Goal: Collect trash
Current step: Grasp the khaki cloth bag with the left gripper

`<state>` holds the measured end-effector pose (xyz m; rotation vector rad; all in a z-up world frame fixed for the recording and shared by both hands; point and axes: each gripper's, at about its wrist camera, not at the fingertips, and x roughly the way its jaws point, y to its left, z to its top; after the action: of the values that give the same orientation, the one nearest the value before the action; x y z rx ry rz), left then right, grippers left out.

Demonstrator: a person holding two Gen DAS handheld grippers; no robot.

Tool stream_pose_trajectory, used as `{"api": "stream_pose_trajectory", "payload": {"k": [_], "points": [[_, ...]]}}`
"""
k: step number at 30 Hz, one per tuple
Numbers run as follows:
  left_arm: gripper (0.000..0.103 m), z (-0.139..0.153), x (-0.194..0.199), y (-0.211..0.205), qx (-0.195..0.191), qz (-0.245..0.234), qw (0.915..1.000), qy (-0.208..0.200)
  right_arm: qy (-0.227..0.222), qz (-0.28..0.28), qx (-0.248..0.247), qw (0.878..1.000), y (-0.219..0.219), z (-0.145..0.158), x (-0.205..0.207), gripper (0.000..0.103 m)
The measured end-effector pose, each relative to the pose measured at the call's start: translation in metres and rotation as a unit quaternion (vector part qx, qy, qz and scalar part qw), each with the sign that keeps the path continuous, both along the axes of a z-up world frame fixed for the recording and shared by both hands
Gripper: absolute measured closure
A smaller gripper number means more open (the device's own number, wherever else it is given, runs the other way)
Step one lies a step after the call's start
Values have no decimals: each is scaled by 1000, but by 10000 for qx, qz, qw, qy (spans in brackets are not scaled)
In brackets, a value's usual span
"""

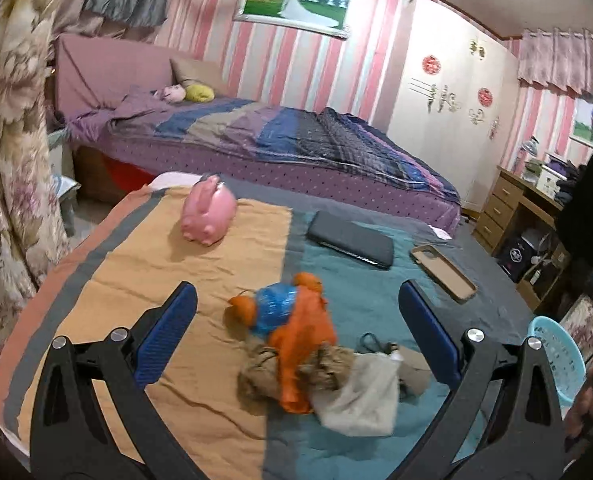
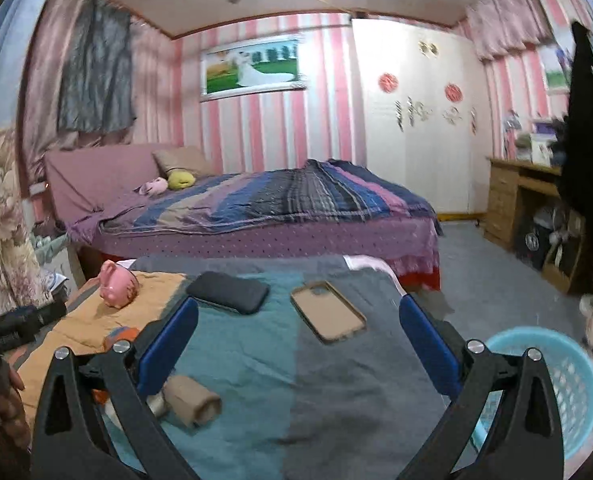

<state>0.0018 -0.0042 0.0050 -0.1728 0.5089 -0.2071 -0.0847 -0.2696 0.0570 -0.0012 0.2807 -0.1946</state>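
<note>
A heap of trash lies on the cloth-covered table (image 1: pixel 224 420): an orange plastic bag (image 1: pixel 302 344) with a blue wrapper (image 1: pixel 274 306), brown crumpled paper (image 1: pixel 328 368) and a grey-white rag (image 1: pixel 360 400). My left gripper (image 1: pixel 296 300) hangs open above the heap, nothing between its blue fingers (image 1: pixel 168 332). In the right wrist view a brown paper roll (image 2: pixel 192 400) lies by the left finger, and my right gripper (image 2: pixel 298 316) is open and empty over the teal cloth. A light blue basket (image 2: pixel 560 384) stands to the right below the table edge.
On the table sit a pink piggy bank (image 1: pixel 208 212), a dark flat case (image 1: pixel 350 240) and a tan phone case (image 1: pixel 444 268). Behind it is a purple bed (image 1: pixel 256 140). A wooden desk (image 2: pixel 524 200) and a white wardrobe (image 2: pixel 416 120) stand at the right.
</note>
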Motion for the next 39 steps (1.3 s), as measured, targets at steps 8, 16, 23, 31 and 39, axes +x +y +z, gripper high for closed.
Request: {"api": "stream_pose_trajectory", "payload": {"k": [8,16,23,31,39], "points": [[6,-12,2,-6,390,-307,9987,-75,305,950,-39,9950,31,-4,38,5],[6,-32,9,-21,557,-650,9963,50,537,1013,-91,9934,34,-19,45,5],[15,-58,21,-61,1113,-879,9892,366,807,970,-2,9920,22,-30,53,5],[65,-80,38,-64,1105,-962,9837,1045,1017,1094,-268,9884,29,-39,55,5],[69,-40,30,-33,574,-520,9960,455,1265,1262,-86,9839,34,-54,62,5]]}}
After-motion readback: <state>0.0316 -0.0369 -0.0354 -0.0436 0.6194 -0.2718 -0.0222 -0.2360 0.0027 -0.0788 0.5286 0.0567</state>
